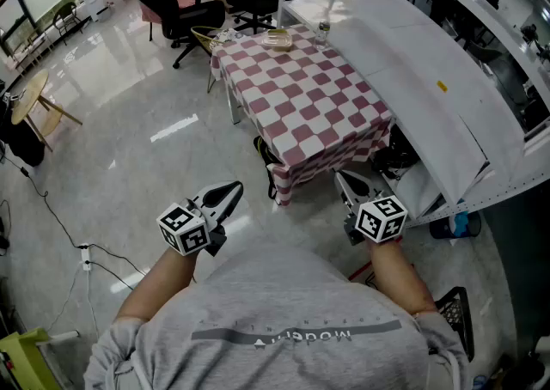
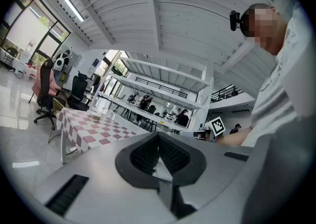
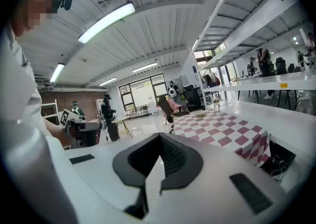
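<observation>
The grey shirt (image 1: 284, 328) bears upside-down print reading roughly "modern".

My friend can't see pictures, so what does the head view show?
A person in a grey shirt holds the left gripper and right gripper, both shut and empty, over a shiny floor, facing a table under a red-and-white checked cloth.

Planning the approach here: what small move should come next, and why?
Probably carry both forward toward the red-and-white checked table: the left gripper and right gripper are shut and empty, short of its near edge, and the pale shallow container sits at its far end.
</observation>
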Motion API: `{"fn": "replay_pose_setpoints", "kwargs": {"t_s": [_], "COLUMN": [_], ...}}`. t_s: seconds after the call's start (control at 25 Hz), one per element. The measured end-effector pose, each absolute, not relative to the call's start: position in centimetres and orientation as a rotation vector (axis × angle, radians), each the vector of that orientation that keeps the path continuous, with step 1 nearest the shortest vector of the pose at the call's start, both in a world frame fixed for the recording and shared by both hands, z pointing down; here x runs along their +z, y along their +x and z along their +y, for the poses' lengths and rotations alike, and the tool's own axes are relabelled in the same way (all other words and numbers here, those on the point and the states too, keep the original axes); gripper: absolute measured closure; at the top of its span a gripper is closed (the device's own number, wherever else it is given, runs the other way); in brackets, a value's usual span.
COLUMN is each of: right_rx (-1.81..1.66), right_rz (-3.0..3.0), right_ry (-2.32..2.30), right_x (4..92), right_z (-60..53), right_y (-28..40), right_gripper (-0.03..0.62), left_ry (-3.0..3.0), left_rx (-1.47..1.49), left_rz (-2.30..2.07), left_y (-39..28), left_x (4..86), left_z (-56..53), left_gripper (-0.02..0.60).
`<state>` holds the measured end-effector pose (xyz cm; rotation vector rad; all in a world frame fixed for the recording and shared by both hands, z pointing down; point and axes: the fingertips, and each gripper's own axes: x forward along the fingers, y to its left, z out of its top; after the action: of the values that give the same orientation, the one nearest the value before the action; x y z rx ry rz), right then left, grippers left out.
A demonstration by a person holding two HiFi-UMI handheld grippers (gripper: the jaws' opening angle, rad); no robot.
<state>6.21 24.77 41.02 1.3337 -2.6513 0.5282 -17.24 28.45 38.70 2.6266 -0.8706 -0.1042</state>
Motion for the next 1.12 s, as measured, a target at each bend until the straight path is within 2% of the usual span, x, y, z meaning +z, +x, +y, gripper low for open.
{"fn": "replay_pose_setpoints", "kwargs": {"t_s": [0.48,1.12], "right_rx": [0.557,0.408], "right_rz": [-2.677,-2.744], "right_ry": [1.350,1.201], "right_x": [40.6,39.6], "right_z": [23.7,22.1], "right_y": [6.7,10.1], "right_gripper": [0.569,0.569], "left_ry": [2.648,2.697], "left_rx": [-0.062,-0.008], "left_rz": [-0.878,-0.913], "left_y": [-16.3,-5.7], "left_x": [38.8,37.6], "left_z": [28.2,26.0], "left_gripper": [0.566,0.568]}}
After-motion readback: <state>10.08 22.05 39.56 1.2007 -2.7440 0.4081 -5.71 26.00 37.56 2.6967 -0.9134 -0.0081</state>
